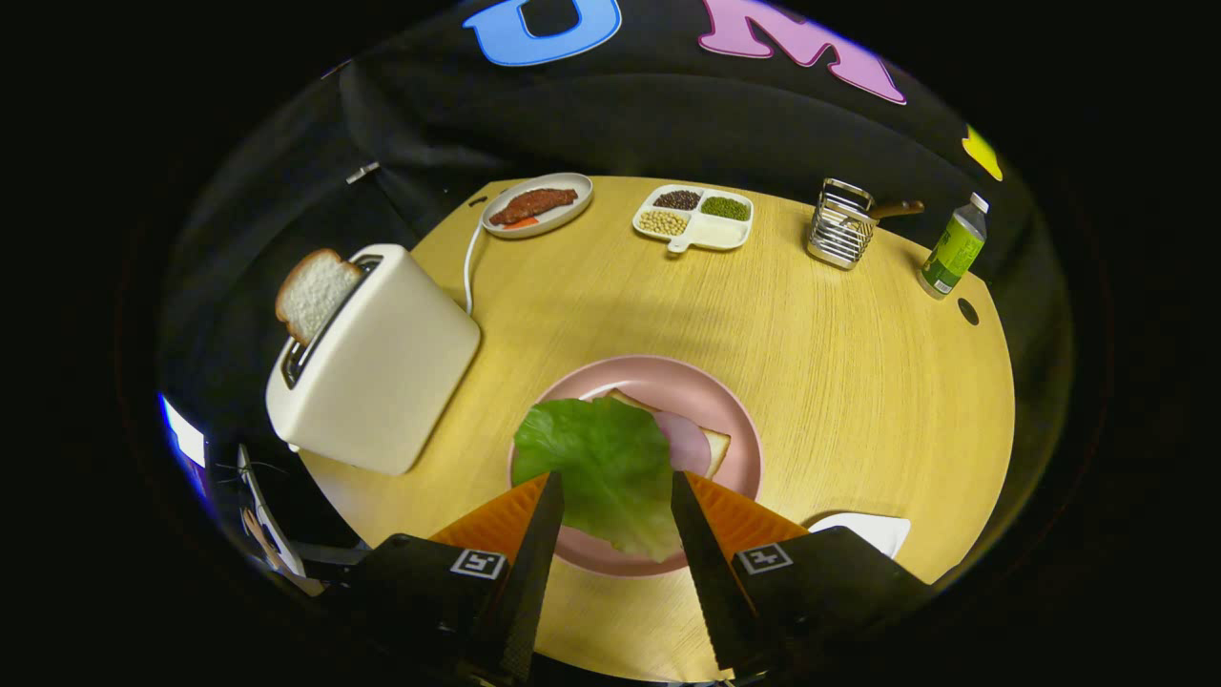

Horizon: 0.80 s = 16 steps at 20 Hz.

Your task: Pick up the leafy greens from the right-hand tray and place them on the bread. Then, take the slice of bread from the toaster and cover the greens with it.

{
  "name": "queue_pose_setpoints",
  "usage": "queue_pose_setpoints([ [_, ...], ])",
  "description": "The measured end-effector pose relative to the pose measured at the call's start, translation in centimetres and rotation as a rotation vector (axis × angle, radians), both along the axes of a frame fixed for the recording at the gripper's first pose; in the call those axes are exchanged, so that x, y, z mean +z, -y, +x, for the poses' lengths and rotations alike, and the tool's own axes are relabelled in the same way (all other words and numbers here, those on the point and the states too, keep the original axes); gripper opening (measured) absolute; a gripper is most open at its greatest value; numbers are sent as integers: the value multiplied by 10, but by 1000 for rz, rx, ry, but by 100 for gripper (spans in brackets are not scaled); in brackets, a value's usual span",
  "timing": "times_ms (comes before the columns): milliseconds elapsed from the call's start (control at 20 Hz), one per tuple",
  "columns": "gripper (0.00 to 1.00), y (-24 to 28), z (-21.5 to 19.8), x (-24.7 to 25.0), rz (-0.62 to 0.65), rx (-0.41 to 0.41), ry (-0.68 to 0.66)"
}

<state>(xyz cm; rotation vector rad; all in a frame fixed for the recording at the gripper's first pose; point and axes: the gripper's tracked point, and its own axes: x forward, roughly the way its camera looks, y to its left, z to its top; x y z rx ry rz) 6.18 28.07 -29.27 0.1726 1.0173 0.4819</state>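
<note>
Gripper view: the gripper (pixel 615 487) hangs over the near edge of the round wooden table (pixel 858 382), its fingers spread fairly wide. The lettuce (pixel 601 458) lies between and just ahead of the fingertips, draped over the bread (pixel 713 448) on the pink plate (pixel 739 410); whether either finger touches the leaf cannot be told, and nothing shows both pressing on it. A pink slice of ham (pixel 682 441) peeks out from under the leaf's right side, with the bread's corner beyond it.

The white toaster (pixel 377 367) stands at the table's left edge, beside the plate, with a slice (pixel 313 291) of white bread sticking up out of its slot. Its cord runs toward the far edge.

Along the far edge sit an oval dish (pixel 572 191) with a brown piece of food, a divided dish (pixel 730 234) with beans and grains, and a wire rack (pixel 839 229). A green-labelled bottle (pixel 952 248) stands at the far right edge. A white tray (pixel 873 530) shows at the near right edge, just beyond the right finger.
</note>
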Motion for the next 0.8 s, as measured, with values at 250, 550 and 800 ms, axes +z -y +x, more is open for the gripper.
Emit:
queue_pose_setpoints([
  [250,72,-49,5,97,175,47,193],
  [550,72,-132,7,195,327,136,342],
  [800,72,-194,17,201,259,106,268],
])
